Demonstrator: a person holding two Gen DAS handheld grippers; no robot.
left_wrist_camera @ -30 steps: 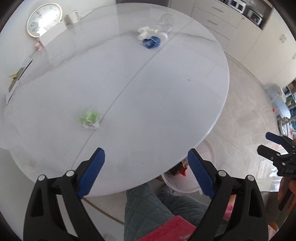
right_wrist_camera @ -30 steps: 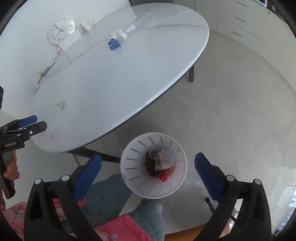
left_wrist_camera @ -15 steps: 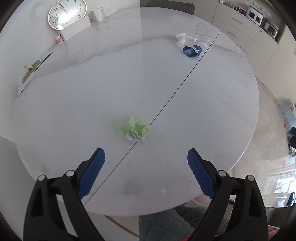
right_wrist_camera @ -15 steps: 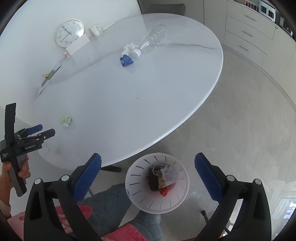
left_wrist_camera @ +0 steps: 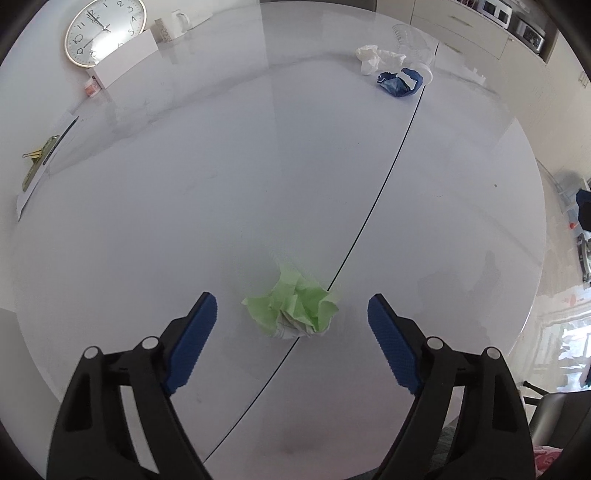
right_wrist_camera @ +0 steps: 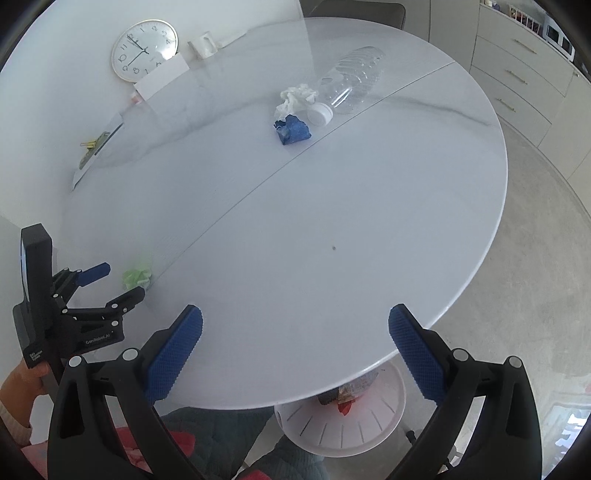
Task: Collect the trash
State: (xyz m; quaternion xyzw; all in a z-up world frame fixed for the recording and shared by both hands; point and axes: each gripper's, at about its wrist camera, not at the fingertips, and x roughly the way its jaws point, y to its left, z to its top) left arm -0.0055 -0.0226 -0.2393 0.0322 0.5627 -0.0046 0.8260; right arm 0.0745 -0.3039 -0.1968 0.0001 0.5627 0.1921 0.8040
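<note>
On the near half of the white round table (left_wrist_camera: 147, 229), right beside the dark seam line, that crumpled green paper wad (left_wrist_camera: 293, 312) is sitting between the blue pads of your left gripper (left_wrist_camera: 291, 321). The jaws are closing in on it, but neither pad is touching the paper yet, so you're not pinching anything at this point. From the right wrist view you can see the same left gripper (right_wrist_camera: 110, 282) angling down at the green wad (right_wrist_camera: 138, 277) near the left edge of the table, with your hand (right_wrist_camera: 22, 376) wrapped around the handle low at the left.

Your right gripper (right_wrist_camera: 295, 338) is hanging over the near edge of the table with its fingers spread wide and nothing between them.

Over on the far side, the rest of the trash is bunched together: a crumpled white tissue (right_wrist_camera: 297, 98), a blue wrapper (right_wrist_camera: 293, 129) just in front of it, and a clear plastic bottle (right_wrist_camera: 351, 79) lying on its side with its white cap (right_wrist_camera: 319, 113) pointing toward the wrapper. All three are close together, well apart from the green wad.

Under the near table edge, the white bin (right_wrist_camera: 347, 424) is sitting on the floor, half hidden by the tabletop, with some wrappers already inside.

At the far left you've got a round wall clock (left_wrist_camera: 105, 29) leaning up, plus a white box (left_wrist_camera: 125, 68) in front of it.
</note>
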